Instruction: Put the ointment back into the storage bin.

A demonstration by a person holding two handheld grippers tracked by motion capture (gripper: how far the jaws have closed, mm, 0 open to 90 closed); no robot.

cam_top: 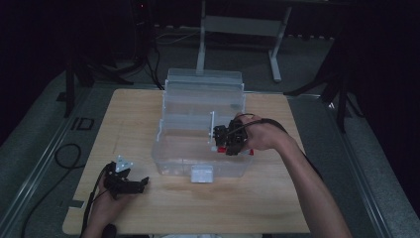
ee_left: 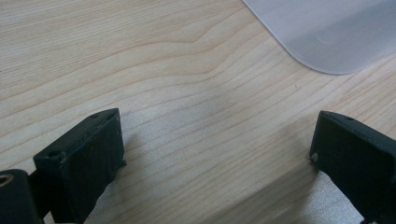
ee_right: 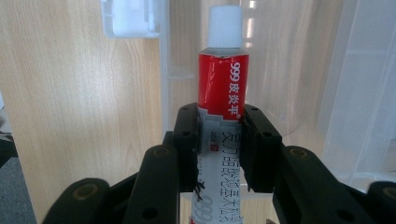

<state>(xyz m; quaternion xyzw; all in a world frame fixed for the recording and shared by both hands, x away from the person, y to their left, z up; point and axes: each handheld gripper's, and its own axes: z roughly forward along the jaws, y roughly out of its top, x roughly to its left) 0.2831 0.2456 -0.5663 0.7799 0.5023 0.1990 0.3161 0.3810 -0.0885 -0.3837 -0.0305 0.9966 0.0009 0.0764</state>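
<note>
- Resting low at the near left of the desk [cam_top: 148, 104], the left gripper [cam_top: 130, 185] has its fingers [ee_left: 84, 158] spread wide with nothing between them, only bare wood. It lies just beside the near corner of the clear plastic box [cam_top: 171, 148], so a careless sweep of that hand could knock the box and shift it under the other hand.
- Over the box's right side, the right gripper [cam_top: 229, 141] has its fingers [ee_right: 187, 135] closed on a red and white tube [ee_right: 223, 93], gripped across the middle, white cap [ee_right: 225, 25] pointing away.
- The tube is soft, so I judge a harder squeeze could crush it or force paste toward the cap.
- Its smooth skin could slide through the fingers if the hand tilts.
- The cap could catch the box's wall or divider on lowering and twist the tube out of the grip.
</note>
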